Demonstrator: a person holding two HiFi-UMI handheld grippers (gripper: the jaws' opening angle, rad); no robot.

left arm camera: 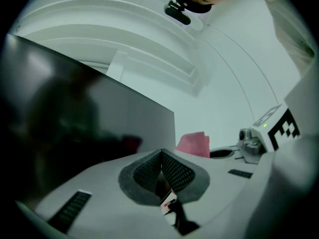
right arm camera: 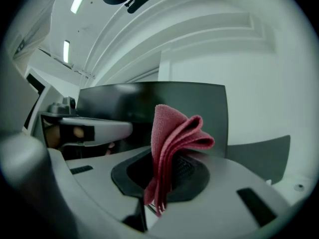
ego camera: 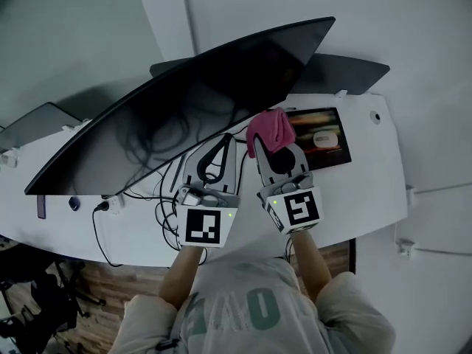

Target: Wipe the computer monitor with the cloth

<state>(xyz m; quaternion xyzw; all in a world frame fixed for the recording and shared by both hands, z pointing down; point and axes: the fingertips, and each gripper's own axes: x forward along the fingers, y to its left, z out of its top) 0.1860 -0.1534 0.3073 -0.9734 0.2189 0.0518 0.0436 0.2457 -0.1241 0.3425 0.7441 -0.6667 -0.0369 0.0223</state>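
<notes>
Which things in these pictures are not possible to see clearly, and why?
Head view: tips of the right tongs, covered by the pink cloth.
Head view: whether the cloth touches the monitor; the angle hides any gap.
All views: dirt on the screen; it is dark, with reflections.
Left gripper view: the monitor's left part, blurred and dark.

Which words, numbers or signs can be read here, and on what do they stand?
No text reads clearly.
Shirt: large pale characters, too blurred to read.
Marker cubes: black square patterns, no letters.
Dark pad: any print too small.
</notes>
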